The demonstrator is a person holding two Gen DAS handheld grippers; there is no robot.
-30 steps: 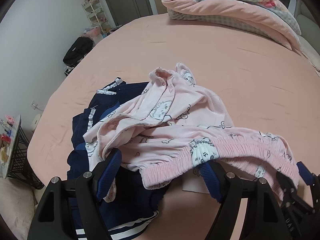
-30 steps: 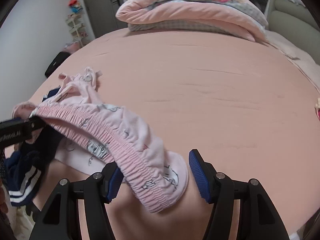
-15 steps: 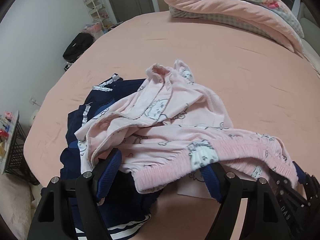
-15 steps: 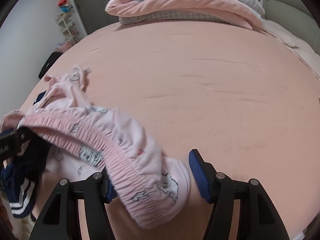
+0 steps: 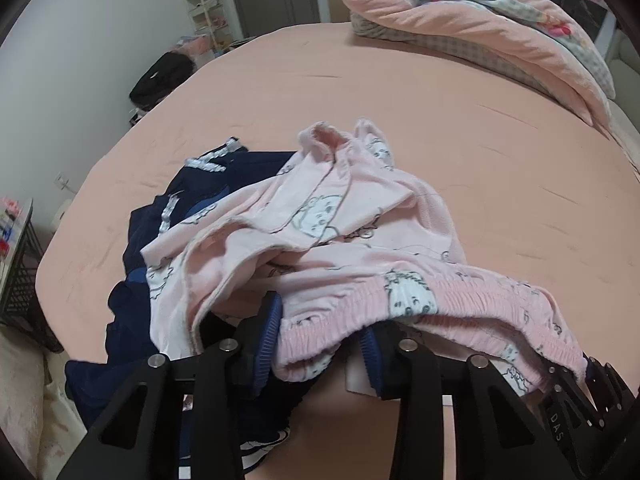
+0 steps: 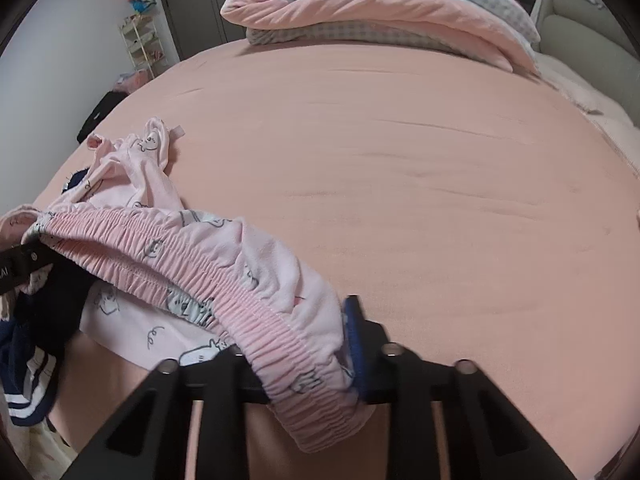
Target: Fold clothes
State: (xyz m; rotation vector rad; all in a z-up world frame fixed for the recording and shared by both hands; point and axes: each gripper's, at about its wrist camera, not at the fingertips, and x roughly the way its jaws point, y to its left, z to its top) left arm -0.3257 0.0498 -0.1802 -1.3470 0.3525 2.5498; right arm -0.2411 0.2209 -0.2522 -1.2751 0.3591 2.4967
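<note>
Step in hand: taking hold of the pink pajama pants (image 5: 360,264) by the elastic waistband (image 6: 192,264), near the bed's (image 6: 400,160) front edge. Pants lie crumpled, partly over a navy garment (image 5: 192,208) toward the left edge. Left gripper (image 5: 320,340): jaws closing, one waistband end between the blue pads. Right gripper (image 6: 300,344): jaws closing, other waistband end bunched between them. Judged next: lift both ends, pull apart, spread pants flat on bare sheet. Folded quilt (image 6: 380,8) at far edge, well apart.
</note>
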